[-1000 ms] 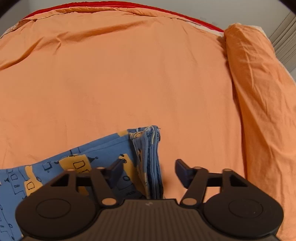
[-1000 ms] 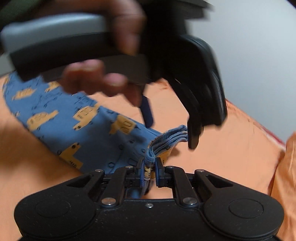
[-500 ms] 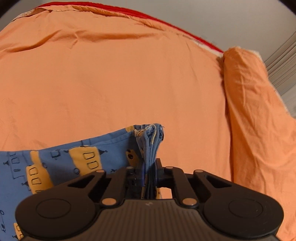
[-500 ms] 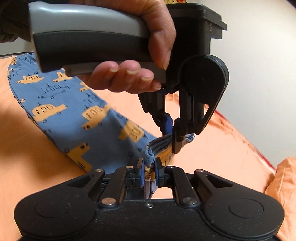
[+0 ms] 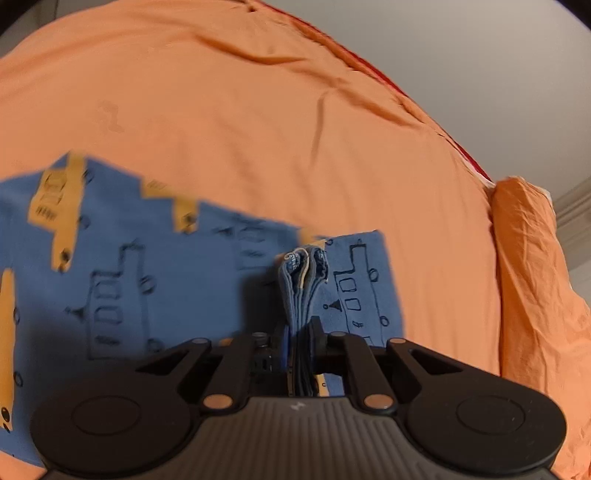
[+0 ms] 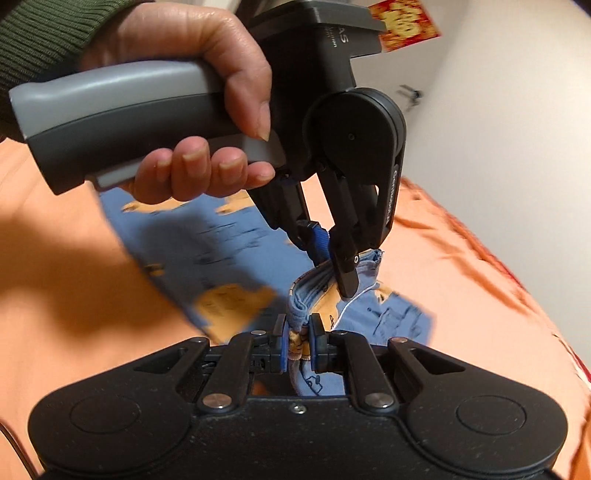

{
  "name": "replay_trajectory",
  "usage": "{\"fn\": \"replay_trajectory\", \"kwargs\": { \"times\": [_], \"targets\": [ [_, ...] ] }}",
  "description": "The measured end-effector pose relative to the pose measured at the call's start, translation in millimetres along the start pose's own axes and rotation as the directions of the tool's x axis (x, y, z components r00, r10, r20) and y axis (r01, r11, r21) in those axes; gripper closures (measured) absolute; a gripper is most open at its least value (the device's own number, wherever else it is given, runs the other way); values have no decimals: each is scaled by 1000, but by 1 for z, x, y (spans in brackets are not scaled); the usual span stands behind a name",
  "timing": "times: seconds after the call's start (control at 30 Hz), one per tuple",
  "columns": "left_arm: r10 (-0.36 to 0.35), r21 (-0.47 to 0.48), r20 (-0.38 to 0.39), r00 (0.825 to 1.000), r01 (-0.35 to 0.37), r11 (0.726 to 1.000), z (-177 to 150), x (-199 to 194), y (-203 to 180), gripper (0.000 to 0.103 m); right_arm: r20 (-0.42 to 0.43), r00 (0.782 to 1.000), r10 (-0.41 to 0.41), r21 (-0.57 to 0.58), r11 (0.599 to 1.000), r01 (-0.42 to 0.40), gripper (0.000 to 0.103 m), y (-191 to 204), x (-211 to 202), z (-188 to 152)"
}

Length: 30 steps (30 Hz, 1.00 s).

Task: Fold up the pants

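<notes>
The work surface is a bed covered by an orange sheet [image 5: 258, 122], creased in long shallow wrinkles, with a red edge [image 5: 384, 79] showing along its far side against a plain pale wall [image 5: 480, 55]. A rolled or bunched orange bolster [image 5: 532, 280] lies along the sheet's right side, and a red and gold paper decoration [image 6: 404, 22] hangs on the wall in the right wrist view. The pants [image 5: 155, 280], blue with yellow and outlined vehicle prints, lie on the near part of the sheet, one end bunched into stacked layers and lifted off the bed. The left gripper [image 5: 300, 332] has its jaws nearly together, pinching that stack of layered edges; they have just been closing on it. The right gripper [image 6: 298, 341] is likewise clamped on the same bunched end, just beside the left one's fingertips. A hand [image 6: 192, 122] in a dark green ribbed sleeve [image 6: 40, 33] holds the left gripper's grey handle. Beyond the pants the sheet lies bare toward the far edge and toward the bolster. The print on the pants is motion-blurred in both views, their near end is cut off by the frame and the gripper bodies, and how many layers are pinched cannot be told.
</notes>
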State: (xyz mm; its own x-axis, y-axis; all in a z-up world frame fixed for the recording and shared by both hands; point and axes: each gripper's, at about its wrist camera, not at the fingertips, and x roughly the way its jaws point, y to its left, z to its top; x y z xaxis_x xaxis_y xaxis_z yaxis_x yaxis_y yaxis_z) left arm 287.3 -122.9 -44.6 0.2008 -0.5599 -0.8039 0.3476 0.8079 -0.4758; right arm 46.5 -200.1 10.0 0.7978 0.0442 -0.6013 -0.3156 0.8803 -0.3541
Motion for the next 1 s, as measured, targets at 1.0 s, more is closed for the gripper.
{"fn": "replay_trajectory", "kwargs": {
  "times": [1.0],
  "targets": [
    [-54, -57, 62, 997, 57, 997, -16, 17, 30, 87, -13, 1000, 1, -60, 998, -1, 84, 30, 34, -15]
  ]
}}
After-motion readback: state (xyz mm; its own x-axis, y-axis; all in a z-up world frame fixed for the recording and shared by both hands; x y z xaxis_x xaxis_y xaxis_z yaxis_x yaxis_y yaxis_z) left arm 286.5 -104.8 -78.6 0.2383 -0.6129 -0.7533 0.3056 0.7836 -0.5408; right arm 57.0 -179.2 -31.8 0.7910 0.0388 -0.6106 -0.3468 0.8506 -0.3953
